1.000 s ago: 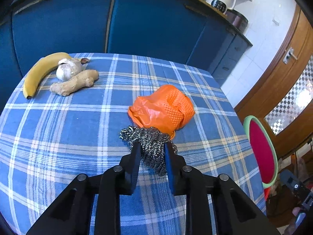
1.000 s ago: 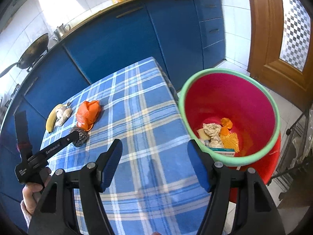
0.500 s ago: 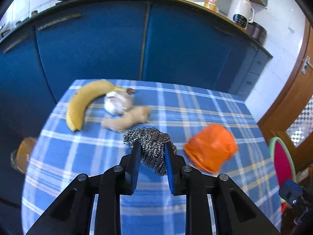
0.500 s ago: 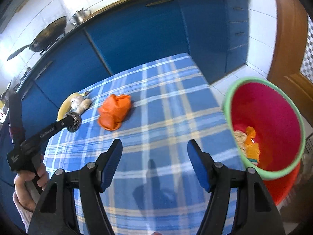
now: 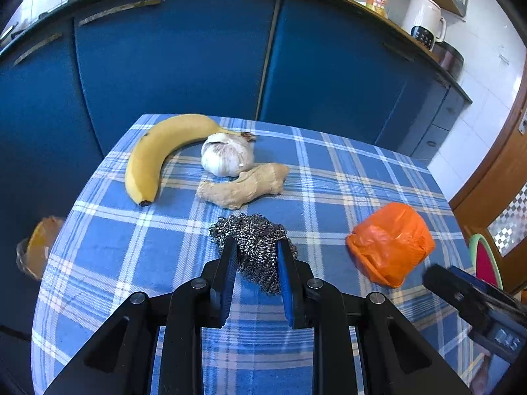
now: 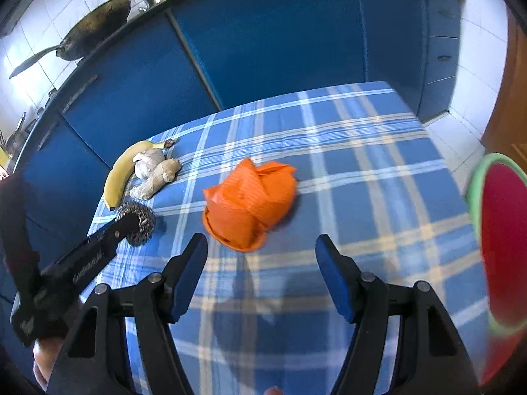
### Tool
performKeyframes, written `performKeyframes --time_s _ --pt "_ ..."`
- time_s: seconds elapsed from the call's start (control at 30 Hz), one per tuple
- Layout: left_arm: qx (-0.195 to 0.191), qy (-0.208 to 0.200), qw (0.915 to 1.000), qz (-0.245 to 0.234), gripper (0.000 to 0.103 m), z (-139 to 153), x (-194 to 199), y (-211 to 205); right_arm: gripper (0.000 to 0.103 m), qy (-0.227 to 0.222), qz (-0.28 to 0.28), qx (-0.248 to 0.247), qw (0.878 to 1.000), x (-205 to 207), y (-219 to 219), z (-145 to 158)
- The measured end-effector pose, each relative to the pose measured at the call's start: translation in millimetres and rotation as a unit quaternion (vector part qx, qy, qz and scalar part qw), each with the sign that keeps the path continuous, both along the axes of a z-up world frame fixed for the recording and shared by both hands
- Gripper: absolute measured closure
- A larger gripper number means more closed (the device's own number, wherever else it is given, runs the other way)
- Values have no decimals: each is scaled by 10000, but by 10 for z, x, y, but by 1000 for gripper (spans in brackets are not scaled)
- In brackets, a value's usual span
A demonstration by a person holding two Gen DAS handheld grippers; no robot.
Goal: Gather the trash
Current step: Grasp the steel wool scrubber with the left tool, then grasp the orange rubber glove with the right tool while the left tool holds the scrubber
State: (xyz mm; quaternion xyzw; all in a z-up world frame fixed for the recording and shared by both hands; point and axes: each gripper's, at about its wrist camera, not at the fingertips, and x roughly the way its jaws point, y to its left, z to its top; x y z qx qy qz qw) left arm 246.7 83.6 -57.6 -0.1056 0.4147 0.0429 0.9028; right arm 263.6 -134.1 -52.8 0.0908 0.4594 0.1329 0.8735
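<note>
Blue kitchen cabinets [image 5: 184,56] stood behind the counter [image 6: 378,177], which we saw covered in a blue plaid cloth. We took the crumpled orange plastic bag [image 6: 250,197] as our landmark; it lay near the middle of the cloth. Our left tongs [image 5: 257,256] were clamped on a steel wool scrubber [image 5: 253,237], held to the left of the bag and apart from it; we could not tell whether the scrubber touched the cloth. Beyond the scrubber, further left of the bag and toward the cabinets, lay a piece of ginger [image 5: 243,186], a garlic bulb [image 5: 227,156] touching it, and a banana [image 5: 158,151] curving round the garlic at the cloth's far corner. Our right tongs [image 6: 262,260] stood wide apart with nothing between them, on the near side of the bag and just short of it, pointing down at it. To the right of the bag, past the counter's edge, we saw a red bin with a green rim [image 6: 474,184]. Left of the bag in the right wrist view, a hand [image 6: 41,358] gripped the left tool's handle.
</note>
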Motion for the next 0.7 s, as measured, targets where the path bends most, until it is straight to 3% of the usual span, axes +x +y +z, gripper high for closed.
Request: performKeyframes --time_s 0.1,0.37,0.63,0.7 --pt "-70 33 10000 40 79 -28 12 46 35 52 12 -23 10000 122 102 -67" --pt "-110 51 9999 45 79 -46 9 66 54 193 -42 -61 9998 272 200 -202" --pt "-163 27 9999 19 78 -48 -4 79 88 110 91 -69 9999 222 250 -211" --pt "-160 22 9999 13 78 -46 -3 73 92 -18 102 -27 9999 162 236 -159"
